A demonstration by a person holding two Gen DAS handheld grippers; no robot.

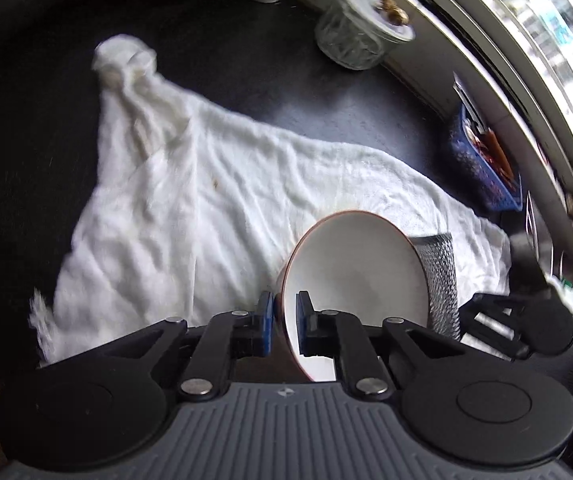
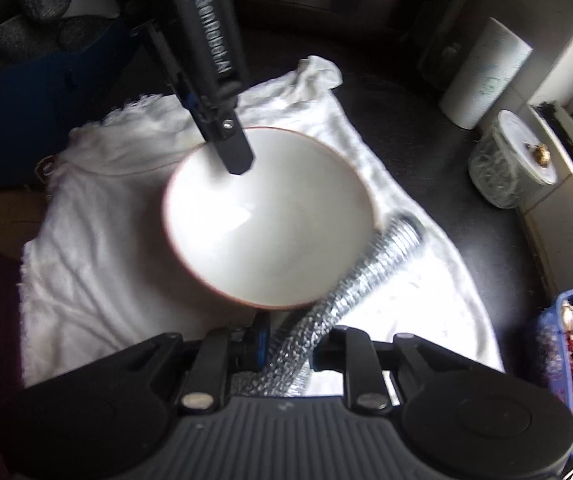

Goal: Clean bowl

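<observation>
A white bowl with a thin brown rim is tilted over a white towel spread on the dark counter. My left gripper is shut on the bowl's rim, one blue pad outside the wall and one inside. In the right wrist view the bowl faces the camera, and the left gripper reaches down onto its far rim. My right gripper is shut on a silver mesh scrubber. The scrubber lies along the bowl's lower right edge, on the towel.
A lidded glass jar and a paper towel roll stand at the back of the counter by the window sill. A blue basket of utensils sits at the right. Dark cushions lie beyond the towel's left end.
</observation>
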